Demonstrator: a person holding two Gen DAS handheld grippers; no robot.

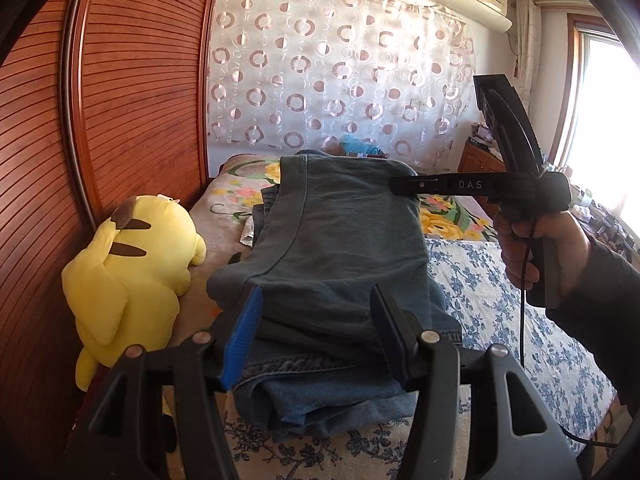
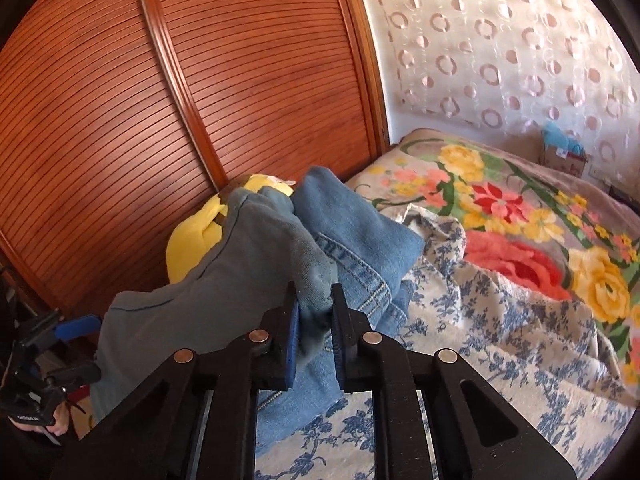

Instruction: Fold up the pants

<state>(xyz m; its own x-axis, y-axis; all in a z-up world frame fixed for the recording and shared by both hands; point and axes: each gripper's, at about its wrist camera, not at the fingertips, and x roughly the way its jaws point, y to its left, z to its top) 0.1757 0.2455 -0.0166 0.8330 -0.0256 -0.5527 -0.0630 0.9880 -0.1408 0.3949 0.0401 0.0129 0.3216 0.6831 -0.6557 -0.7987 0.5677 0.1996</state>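
Observation:
Grey-green pants (image 1: 332, 236) lie stretched over a folded pile of blue jeans (image 1: 320, 392) on the bed. My left gripper (image 1: 316, 308) is open, its fingers either side of the near edge of the pants. My right gripper (image 2: 314, 312) is shut on the far corner of the pants (image 2: 224, 288) and holds it raised; it also shows in the left wrist view (image 1: 404, 185). The jeans (image 2: 360, 236) lie under the pants in the right wrist view.
A yellow plush toy (image 1: 128, 272) sits left of the pile against a wooden slatted wardrobe (image 1: 132, 100). The bed has a blue floral sheet (image 1: 500, 292) and a bright flowered blanket (image 2: 520, 224). A curtain (image 1: 340, 64) hangs behind.

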